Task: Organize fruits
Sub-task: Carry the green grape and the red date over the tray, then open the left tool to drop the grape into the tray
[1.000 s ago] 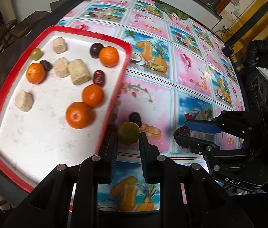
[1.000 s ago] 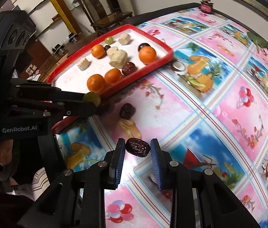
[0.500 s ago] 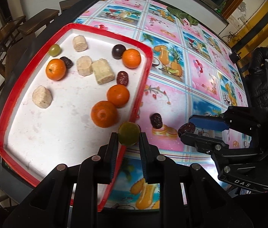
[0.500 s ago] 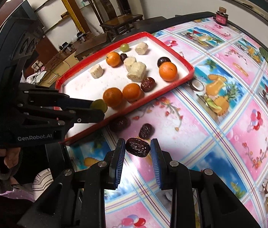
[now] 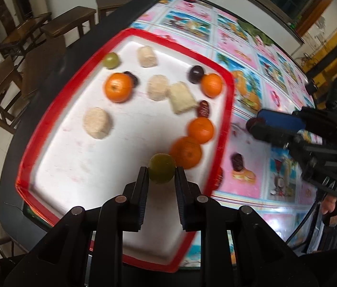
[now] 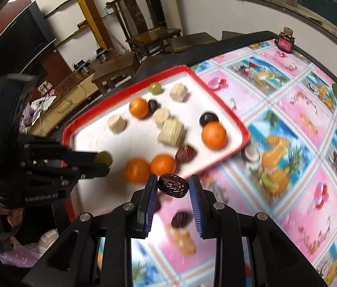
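left gripper (image 5: 161,175) clamped on a green grape (image 5: 162,171), held above the near part of the red tray (image 5: 228,110) — just in front of the nearest orange (image 5: 186,151). right gripper (image 6: 172,187) pinched on a wrinkled date (image 6: 173,187), hanging over the tray's near rim beside two oranges (image 6: 149,167).

risks, as judged from here:
- round, smooth grape held only at the tips — could squirt out or burst if squeezed harder.
- let go too high, likely to roll across the white floor into the oranges, or knock one along.
- date released right over the rim could tip back onto the patterned cloth (image 6: 287,157), where another date (image 6: 180,218) lies loose.
- both tools close together over one corner — fingers could clash.
- scene blurred, so exact height above the tray hard to tell; too low a pass could clip the rim.
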`<state>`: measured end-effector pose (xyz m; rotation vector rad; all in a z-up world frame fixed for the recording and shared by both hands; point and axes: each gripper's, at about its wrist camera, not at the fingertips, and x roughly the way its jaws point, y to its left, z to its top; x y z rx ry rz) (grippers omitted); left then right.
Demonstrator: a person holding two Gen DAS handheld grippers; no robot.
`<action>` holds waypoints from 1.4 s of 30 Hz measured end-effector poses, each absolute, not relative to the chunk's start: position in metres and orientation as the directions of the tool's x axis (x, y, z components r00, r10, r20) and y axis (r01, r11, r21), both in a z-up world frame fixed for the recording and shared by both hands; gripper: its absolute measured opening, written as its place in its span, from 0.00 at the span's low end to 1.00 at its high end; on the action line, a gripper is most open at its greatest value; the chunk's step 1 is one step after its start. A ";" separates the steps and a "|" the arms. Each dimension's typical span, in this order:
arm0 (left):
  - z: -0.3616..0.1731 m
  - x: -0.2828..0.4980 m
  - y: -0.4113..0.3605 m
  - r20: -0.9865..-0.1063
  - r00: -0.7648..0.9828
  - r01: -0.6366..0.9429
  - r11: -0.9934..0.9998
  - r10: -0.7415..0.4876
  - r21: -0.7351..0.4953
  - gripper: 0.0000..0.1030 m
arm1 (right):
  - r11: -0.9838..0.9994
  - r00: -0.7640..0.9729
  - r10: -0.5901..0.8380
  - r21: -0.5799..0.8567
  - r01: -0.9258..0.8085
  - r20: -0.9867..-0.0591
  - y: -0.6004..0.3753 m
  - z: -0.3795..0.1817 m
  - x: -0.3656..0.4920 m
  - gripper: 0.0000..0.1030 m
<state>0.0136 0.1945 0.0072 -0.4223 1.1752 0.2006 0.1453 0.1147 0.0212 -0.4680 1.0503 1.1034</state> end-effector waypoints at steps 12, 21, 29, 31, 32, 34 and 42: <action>-0.009 0.026 0.226 -0.921 0.382 -0.428 0.869 -0.073 -0.246 0.19 | 0.433 0.066 0.495 0.180 -0.883 -0.866 0.179 0.009 0.186 0.27; -0.020 0.034 0.231 -0.923 0.374 -0.430 0.865 -0.089 -0.258 0.19 | 0.438 0.075 0.470 0.159 -0.885 -0.880 0.213 -0.012 0.207 0.27; -0.025 0.037 0.236 -0.923 0.373 -0.434 0.861 -0.095 -0.264 0.19 | 0.434 0.056 0.450 0.164 -0.886 -0.891 0.219 -0.029 0.210 0.28; -0.025 0.038 0.237 -0.923 0.373 -0.433 0.862 -0.094 -0.263 0.19 | 0.432 0.050 0.455 0.171 -0.886 -0.889 0.219 -0.030 0.210 0.28; -0.025 0.039 0.237 -0.923 0.373 -0.433 0.862 -0.094 -0.263 0.19 | 0.430 0.047 0.456 0.174 -0.886 -0.889 0.220 -0.030 0.210 0.28; -0.025 0.039 0.237 -0.923 0.374 -0.435 0.860 -0.096 -0.266 0.19 | 0.428 0.045 0.456 0.175 -0.886 -0.889 0.220 -0.030 0.210 0.28; -0.024 0.039 0.237 -0.923 0.375 -0.448 0.854 -0.090 -0.265 0.25 | 0.415 0.033 0.483 0.196 -0.888 -0.875 0.209 -0.017 0.206 0.43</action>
